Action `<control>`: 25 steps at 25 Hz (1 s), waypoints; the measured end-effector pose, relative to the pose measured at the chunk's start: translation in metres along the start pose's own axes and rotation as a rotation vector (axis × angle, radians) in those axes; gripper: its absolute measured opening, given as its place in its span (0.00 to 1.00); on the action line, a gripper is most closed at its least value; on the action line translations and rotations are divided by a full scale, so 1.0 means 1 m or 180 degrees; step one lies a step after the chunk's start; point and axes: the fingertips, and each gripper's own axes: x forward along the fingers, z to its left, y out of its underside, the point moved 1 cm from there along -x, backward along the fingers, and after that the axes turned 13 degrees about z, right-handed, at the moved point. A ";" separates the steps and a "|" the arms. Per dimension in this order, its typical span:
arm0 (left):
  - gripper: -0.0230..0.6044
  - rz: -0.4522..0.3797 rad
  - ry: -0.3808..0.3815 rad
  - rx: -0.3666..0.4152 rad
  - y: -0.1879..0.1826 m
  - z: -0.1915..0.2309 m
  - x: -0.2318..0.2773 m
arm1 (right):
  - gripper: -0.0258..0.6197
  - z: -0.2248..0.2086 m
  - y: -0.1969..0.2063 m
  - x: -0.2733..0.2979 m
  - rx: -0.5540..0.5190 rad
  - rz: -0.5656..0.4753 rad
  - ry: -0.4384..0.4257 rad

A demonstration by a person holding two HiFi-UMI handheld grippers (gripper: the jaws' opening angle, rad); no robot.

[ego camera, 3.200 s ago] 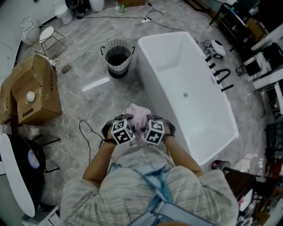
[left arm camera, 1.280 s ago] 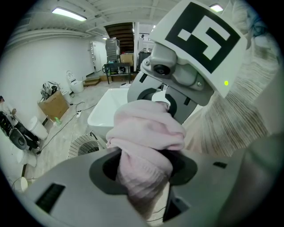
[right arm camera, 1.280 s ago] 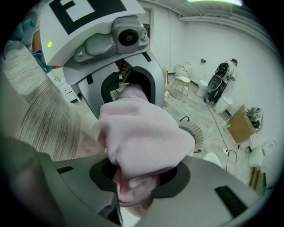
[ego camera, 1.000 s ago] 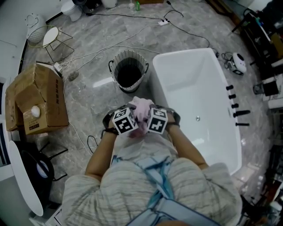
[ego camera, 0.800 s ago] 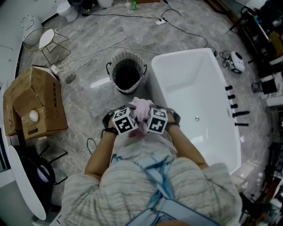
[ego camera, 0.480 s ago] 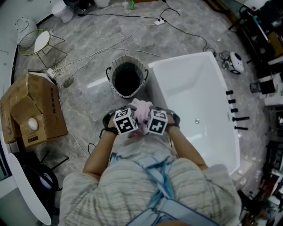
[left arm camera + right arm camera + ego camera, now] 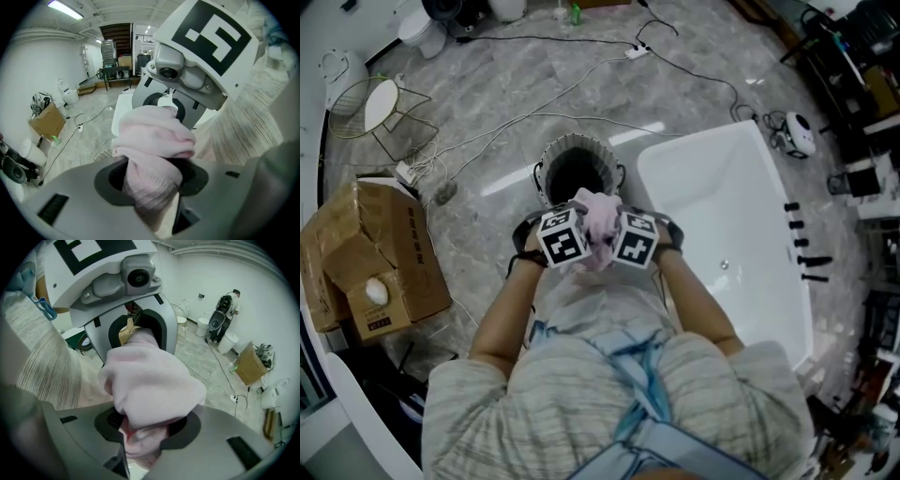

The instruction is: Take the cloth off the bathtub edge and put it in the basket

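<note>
A bunched pink cloth [image 7: 598, 223] hangs between my two grippers, just at the near rim of the round striped basket [image 7: 559, 156]. My left gripper [image 7: 577, 228] is shut on the cloth [image 7: 152, 154], which fills its jaws. My right gripper [image 7: 615, 230] is shut on the same cloth [image 7: 150, 385] from the other side. The marker cubes face each other across the bundle. The white bathtub [image 7: 741, 234] lies to the right, its near edge bare.
A cardboard box [image 7: 370, 258] stands at the left. Cables [image 7: 525, 103] trail over the marble floor beyond the basket. A wire stool [image 7: 380, 108] sits at the far left. Black tap fittings [image 7: 802, 253] line the tub's far side.
Both grippers have carried the cloth forward, from beside the tub's corner to the basket's near rim. The grip on the cloth is unchanged.
</note>
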 end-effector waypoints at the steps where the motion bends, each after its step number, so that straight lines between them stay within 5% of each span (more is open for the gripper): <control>1: 0.38 0.0005 -0.0034 0.0014 0.003 0.011 -0.004 | 0.28 -0.009 -0.007 -0.001 0.0000 -0.0010 0.0037; 12: 0.38 -0.0010 -0.0217 -0.0070 0.002 0.095 -0.031 | 0.28 -0.090 -0.044 -0.018 -0.0048 0.0023 0.0239; 25: 0.38 0.0079 -0.0158 -0.0377 -0.010 0.143 -0.019 | 0.28 -0.140 -0.049 -0.006 -0.0327 -0.0069 0.0037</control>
